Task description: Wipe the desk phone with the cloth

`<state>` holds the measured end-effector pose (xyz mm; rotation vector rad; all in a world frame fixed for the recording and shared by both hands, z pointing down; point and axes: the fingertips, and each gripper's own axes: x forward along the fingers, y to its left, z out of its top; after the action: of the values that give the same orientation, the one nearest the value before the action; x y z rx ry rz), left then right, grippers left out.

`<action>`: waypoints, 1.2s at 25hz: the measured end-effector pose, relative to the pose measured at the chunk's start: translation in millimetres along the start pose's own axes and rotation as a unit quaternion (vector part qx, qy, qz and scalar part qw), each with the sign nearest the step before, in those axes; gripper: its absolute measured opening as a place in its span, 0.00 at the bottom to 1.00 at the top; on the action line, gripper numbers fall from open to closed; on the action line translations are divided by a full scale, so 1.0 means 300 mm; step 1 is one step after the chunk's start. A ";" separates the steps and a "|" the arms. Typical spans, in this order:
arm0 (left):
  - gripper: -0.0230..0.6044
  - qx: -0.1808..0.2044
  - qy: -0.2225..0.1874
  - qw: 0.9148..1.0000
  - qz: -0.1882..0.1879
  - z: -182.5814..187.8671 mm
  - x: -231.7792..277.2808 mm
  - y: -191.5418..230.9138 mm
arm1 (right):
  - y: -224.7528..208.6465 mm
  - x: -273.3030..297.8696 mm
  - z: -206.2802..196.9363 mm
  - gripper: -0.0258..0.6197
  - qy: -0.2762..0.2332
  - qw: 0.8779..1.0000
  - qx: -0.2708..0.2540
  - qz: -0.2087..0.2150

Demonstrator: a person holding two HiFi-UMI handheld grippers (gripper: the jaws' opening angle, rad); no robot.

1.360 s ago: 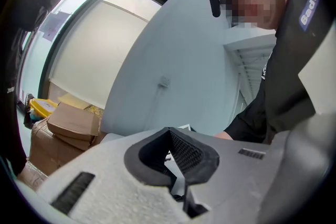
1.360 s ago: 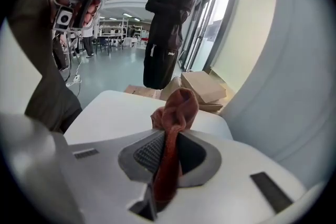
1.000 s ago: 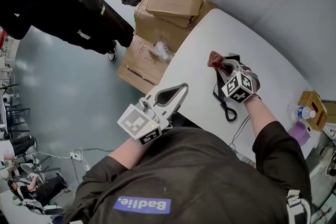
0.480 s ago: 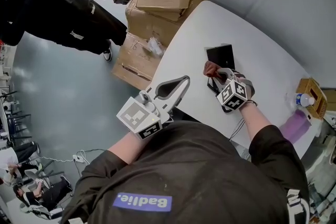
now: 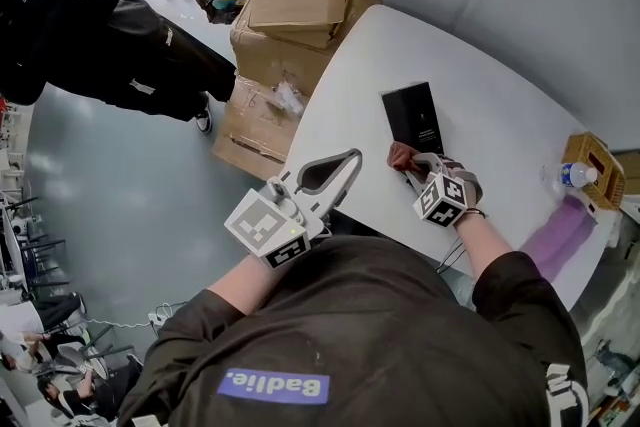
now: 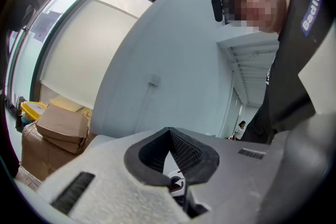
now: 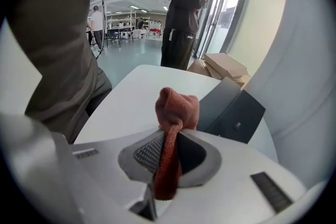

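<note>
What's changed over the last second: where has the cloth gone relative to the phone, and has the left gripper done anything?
The right gripper, shut on the cloth throughout, drew back toward the person and off the desk phone, whose black face now shows in full. The left gripper stayed shut and empty by the table's near edge.

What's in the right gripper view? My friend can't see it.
The right gripper is shut on a reddish-brown cloth bunched above its jaws. Beyond, a black desk phone sits on a white table, with a person standing farther back.
</note>
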<state>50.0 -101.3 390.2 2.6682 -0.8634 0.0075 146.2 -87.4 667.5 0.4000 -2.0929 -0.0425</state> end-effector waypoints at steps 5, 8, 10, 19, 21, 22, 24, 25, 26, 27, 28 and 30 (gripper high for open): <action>0.04 0.005 -0.002 1.000 -0.009 0.005 0.008 -0.019 | -0.048 -0.040 0.019 0.12 -0.008 1.000 0.006 -0.013; 0.04 0.008 -0.005 1.000 -0.006 0.012 0.001 -0.019 | -0.121 -0.071 0.045 0.12 -0.016 0.999 0.002 -0.029; 0.04 0.011 -0.008 1.000 0.000 0.022 -0.007 -0.013 | -0.187 -0.089 0.070 0.12 -0.019 0.999 -0.006 -0.043; 0.04 0.013 -0.008 0.999 0.036 0.043 -0.055 0.022 | -0.477 -0.097 0.195 0.12 -0.033 0.995 -0.042 -0.088; 0.04 0.013 -0.006 0.999 0.044 0.039 -0.067 0.029 | -0.504 -0.073 0.201 0.12 -0.030 0.995 -0.044 -0.089; 0.04 0.013 -0.005 0.999 0.048 0.037 -0.073 0.033 | -0.509 -0.061 0.199 0.12 -0.029 0.995 -0.043 -0.087; 0.04 0.012 -0.004 0.999 0.053 0.037 -0.082 0.040 | -0.502 -0.041 0.189 0.12 -0.027 0.996 -0.038 -0.081; 0.04 0.011 -0.003 0.998 0.054 0.036 -0.085 0.043 | -0.491 -0.034 0.181 0.12 -0.027 0.996 -0.034 -0.078; 0.04 0.011 -0.001 0.998 0.055 0.034 -0.086 0.045 | -0.478 -0.028 0.172 0.12 -0.026 0.996 -0.031 -0.076; 0.04 0.010 0.000 0.998 0.055 0.032 -0.085 0.046 | -0.463 -0.025 0.161 0.12 -0.026 0.997 -0.027 -0.073; 0.04 0.009 0.002 0.999 0.053 0.028 -0.084 0.047 | -0.446 -0.022 0.149 0.12 -0.025 0.997 -0.024 -0.071; 0.04 0.008 0.005 0.999 0.048 0.021 -0.076 0.045 | -0.412 -0.020 0.122 0.12 -0.023 0.997 -0.016 -0.068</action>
<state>23.1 -100.7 386.1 2.6366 -0.9918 0.0507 151.1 -207.3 619.7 0.5260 -2.1052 -0.1661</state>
